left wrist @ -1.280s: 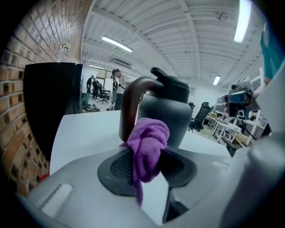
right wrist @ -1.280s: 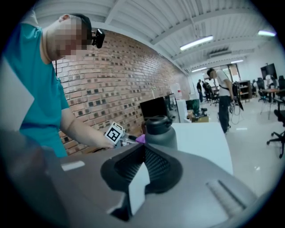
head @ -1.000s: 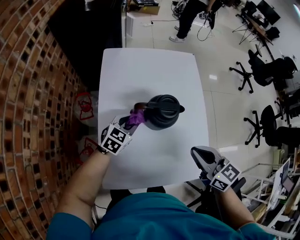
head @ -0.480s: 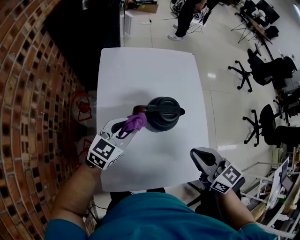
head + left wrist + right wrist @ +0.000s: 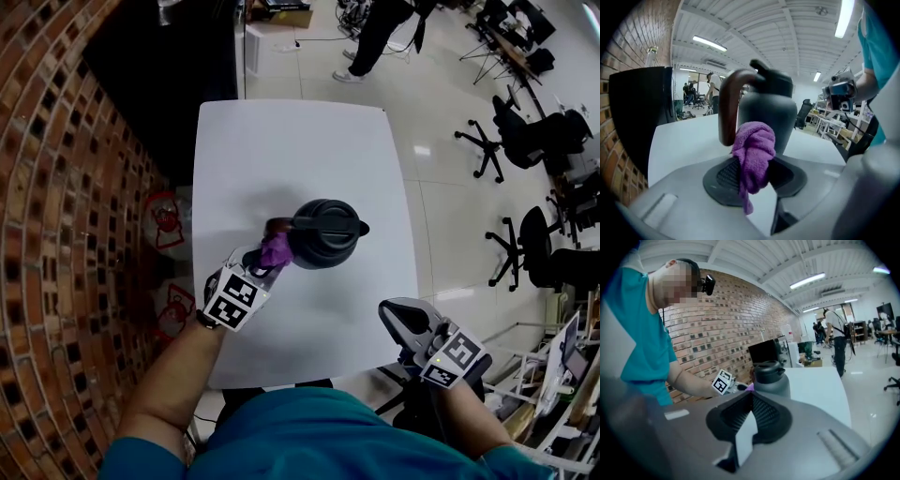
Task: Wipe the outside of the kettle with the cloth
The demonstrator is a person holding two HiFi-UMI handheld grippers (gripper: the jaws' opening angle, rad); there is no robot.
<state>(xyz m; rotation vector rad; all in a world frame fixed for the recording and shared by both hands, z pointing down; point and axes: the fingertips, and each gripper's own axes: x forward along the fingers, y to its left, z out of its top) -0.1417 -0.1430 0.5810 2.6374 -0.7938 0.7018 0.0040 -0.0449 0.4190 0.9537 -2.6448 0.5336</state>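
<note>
A dark grey kettle (image 5: 326,232) with a brown handle (image 5: 277,224) stands upright near the middle of the white table (image 5: 281,150). My left gripper (image 5: 265,263) is shut on a bunched purple cloth (image 5: 276,250), which presses against the kettle's side just below the handle. In the left gripper view the cloth (image 5: 753,151) bulges from between the jaws in front of the kettle (image 5: 769,115) and its handle (image 5: 727,112). My right gripper (image 5: 400,316) hangs off the table's near right corner, shut on nothing, pointing at the kettle (image 5: 771,378).
A brick wall (image 5: 56,187) runs along the left, with a black panel (image 5: 178,66) beside the table's far left. Office chairs (image 5: 525,141) stand on the shiny floor to the right. A person (image 5: 375,37) stands beyond the table's far edge.
My left gripper drew back toward me and to the left with the cloth, then came forward again to the kettle's side by the handle. The right gripper has barely moved.
</note>
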